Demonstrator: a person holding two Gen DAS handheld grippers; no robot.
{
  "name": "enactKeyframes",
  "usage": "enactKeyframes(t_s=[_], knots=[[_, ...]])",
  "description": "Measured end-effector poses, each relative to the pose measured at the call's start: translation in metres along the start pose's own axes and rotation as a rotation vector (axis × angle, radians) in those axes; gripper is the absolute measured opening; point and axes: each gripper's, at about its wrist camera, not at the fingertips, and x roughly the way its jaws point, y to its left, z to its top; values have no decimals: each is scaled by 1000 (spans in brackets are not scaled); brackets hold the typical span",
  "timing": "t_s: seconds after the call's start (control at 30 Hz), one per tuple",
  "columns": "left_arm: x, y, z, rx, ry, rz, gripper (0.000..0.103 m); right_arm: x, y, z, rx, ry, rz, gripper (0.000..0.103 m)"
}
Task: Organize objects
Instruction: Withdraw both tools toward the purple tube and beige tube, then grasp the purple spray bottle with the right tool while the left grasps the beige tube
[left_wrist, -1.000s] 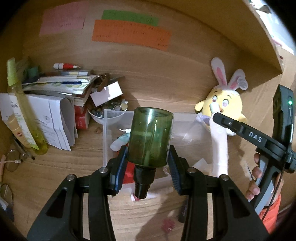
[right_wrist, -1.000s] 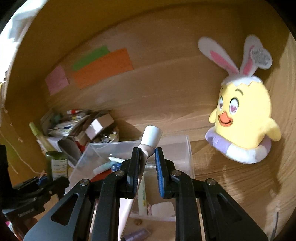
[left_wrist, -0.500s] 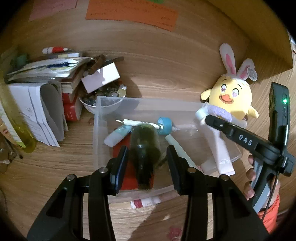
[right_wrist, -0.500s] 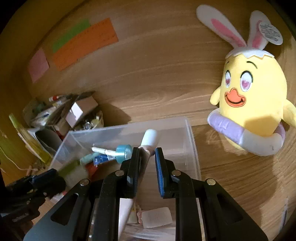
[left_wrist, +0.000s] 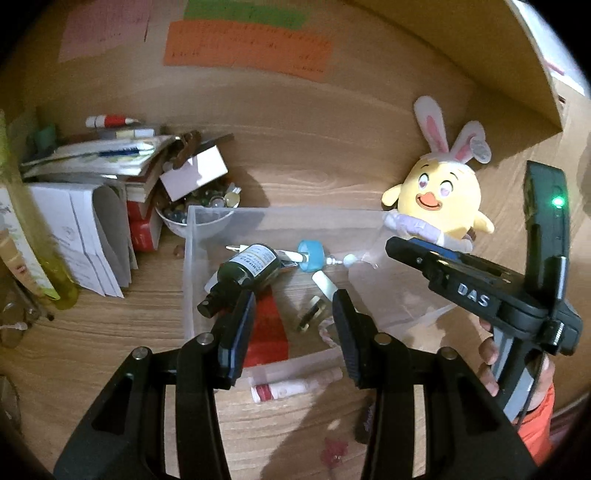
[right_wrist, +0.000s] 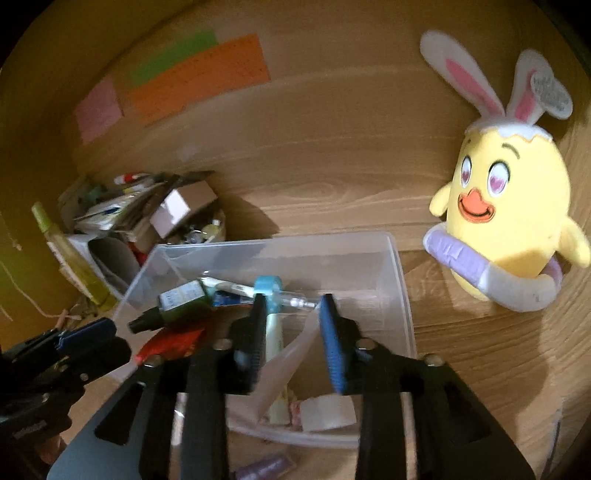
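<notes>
We are holding the left gripper (left_wrist: 293, 325) tilted downward, its jaws standing apart with nothing pressed between the pads. The right gripper (right_wrist: 293, 332) is angling down too — its jaws have just been opening, gripping nothing — while our fingers (left_wrist: 487, 365) are curling around its handle.

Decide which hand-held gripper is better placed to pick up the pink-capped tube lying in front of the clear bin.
Probably the left hand-held gripper: open and empty, with the tube right below its fingers, outside the bin.
</notes>
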Motion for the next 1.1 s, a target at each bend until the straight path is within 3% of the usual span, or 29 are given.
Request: enactKeyframes(t_s=[0.2, 0.4, 0.57, 0.9, 1.1], knots=[[-17, -4, -8, 20, -12, -1, 43, -30, 14, -11, -64, -49, -22, 54], [-23, -8, -26, 43, 19, -1, 43, -49, 14, -34, -74, -37, -12, 56], [-12, -13, -44, 82, 76, 0, 46, -58, 12, -59, -107, -15, -54, 56], [45, -17, -63, 123, 257, -31, 46, -30, -4, -99, -76, 134, -45, 56], [49, -23, -62, 156, 260, -35, 47, -17, -5, -104, -40, 182, 24, 56]])
